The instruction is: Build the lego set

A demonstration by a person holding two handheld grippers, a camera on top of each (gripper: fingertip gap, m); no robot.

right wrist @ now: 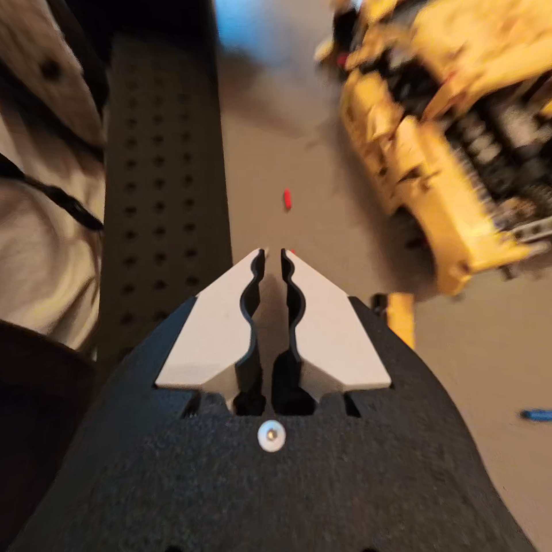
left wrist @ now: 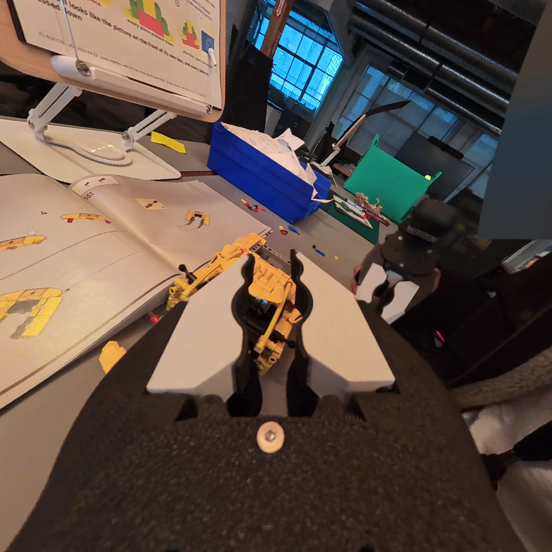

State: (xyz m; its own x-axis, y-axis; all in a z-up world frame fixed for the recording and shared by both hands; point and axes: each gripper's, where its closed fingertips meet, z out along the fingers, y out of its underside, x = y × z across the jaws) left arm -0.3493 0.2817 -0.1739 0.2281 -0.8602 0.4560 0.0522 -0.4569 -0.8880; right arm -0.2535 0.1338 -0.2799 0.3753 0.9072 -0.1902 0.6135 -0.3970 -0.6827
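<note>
In the left wrist view my left gripper [left wrist: 272, 260] is shut on the yellow lego model [left wrist: 268, 286]. The model sits between the two pads and sticks out past the left finger over the edge of the open instruction booklet [left wrist: 89, 254]. My right gripper [left wrist: 385, 288] shows farther off at the right, apart from the model. In the blurred right wrist view the right gripper [right wrist: 272, 251] has its jaws almost together with only a narrow slit, and I see nothing between them. The yellow model [right wrist: 448, 134] is up and to the right of it. A red pin [right wrist: 287, 199] lies on the table ahead.
A book stand with a printed sheet [left wrist: 119, 44] stands at back left. A blue bin [left wrist: 263, 173] and a green box [left wrist: 385, 185] stand behind. Small loose pieces [left wrist: 289, 230] lie near them. A yellow piece [left wrist: 110, 355] and a red pin [left wrist: 153, 318] lie beside the booklet. A perforated dark panel [right wrist: 161, 179] is at left. My right fingertips sit around 20 centimeters from my left ones. My right gripper is the nearer one to the red pin [right wrist: 287, 199]: about 6 centimeters, against 20 centimeters.
</note>
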